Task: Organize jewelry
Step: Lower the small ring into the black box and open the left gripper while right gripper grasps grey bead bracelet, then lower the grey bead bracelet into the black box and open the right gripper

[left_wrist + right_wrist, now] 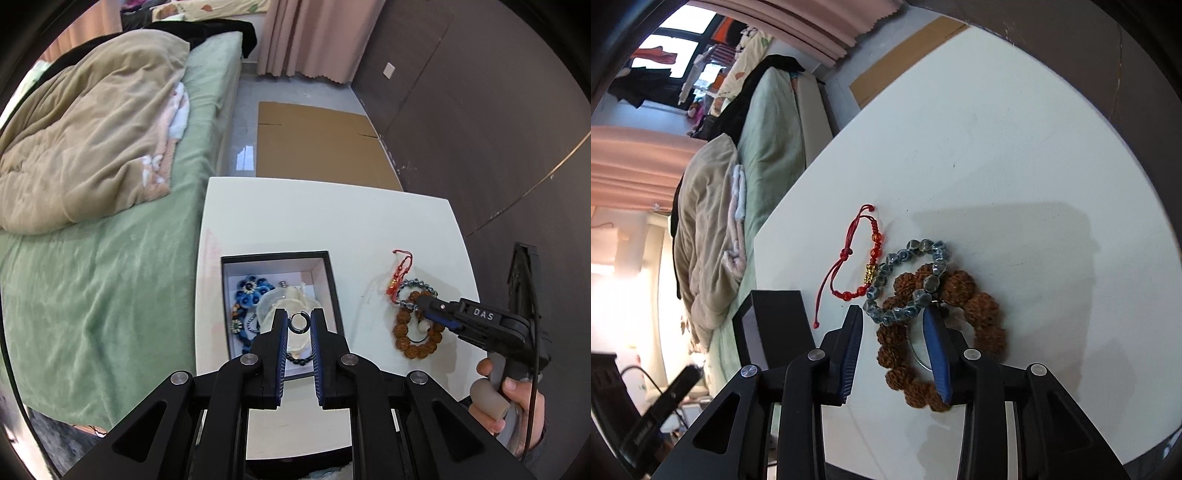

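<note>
- left tongs (299, 322) pinch a ring (298, 322), above the box (330, 275) on the surface (332, 218).
- right tongs (894, 316) apart, straddling bracelets (905, 295) right of the box.

The far half of the white table (332, 214) lies bare and passable. The black-walled box (328, 273) blocks the left near side, crowded with jewelry. Three overlapping bracelets (923, 295) occupy the right. A clear lane runs between box and bracelets.
</note>
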`<state>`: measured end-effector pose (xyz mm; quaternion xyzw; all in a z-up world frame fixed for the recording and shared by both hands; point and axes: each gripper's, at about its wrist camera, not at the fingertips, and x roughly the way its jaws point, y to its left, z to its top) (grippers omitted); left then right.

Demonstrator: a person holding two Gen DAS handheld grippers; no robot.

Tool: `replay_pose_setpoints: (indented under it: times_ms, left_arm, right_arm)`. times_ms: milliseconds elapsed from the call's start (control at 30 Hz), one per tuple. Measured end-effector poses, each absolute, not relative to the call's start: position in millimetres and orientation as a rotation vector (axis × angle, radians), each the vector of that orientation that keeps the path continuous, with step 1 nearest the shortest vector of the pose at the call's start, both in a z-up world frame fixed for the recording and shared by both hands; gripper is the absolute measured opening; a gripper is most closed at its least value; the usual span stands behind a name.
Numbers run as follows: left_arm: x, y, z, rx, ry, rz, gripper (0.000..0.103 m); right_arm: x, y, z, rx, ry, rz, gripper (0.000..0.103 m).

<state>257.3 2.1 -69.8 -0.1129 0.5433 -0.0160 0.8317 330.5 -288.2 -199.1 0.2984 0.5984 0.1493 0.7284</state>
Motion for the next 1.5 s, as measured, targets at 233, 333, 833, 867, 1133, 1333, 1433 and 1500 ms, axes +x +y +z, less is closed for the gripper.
replay_pose_setpoints:
  times_ms: [233,333,833,867,1133,1333,1433,1500]
  left_arm:
    - [253,17,-72,-0.281,1.141,-0.038,0.013]
    - [254,19,-74,-0.298,1.139,-0.051,0.013]
    - [253,28,-71,-0.43,1.057,-0.133,0.075]
    - [252,33,-69,-0.437,1.046,-0.126,0.075]
    - [237,67,-64,-0.482,1.017,-0.078,0.075]
    - [221,92,-62,-0.526,0.995,-0.035,0.075]
    - [215,99,-59,-0.512,0.977,-0.003,0.075]
    - [212,103,-58,-0.524,0.97,0.005,0.075]
  right_arm:
    - [329,-293,-202,0.677,1.315,0.291,0.011]
    - [323,-293,-189,0.667,1.284,0.312,0.011]
    - [298,-246,-89,0.516,1.131,0.514,0.011]
    - [296,-241,-84,0.505,1.124,0.532,0.011]
    - [289,-192,-65,0.432,1.117,0.635,0.011]
    - [288,-156,-75,0.373,1.158,0.669,0.011]
    - [288,-140,-82,0.328,1.178,0.675,0.012]
    - [288,-128,-86,0.295,1.192,0.699,0.014]
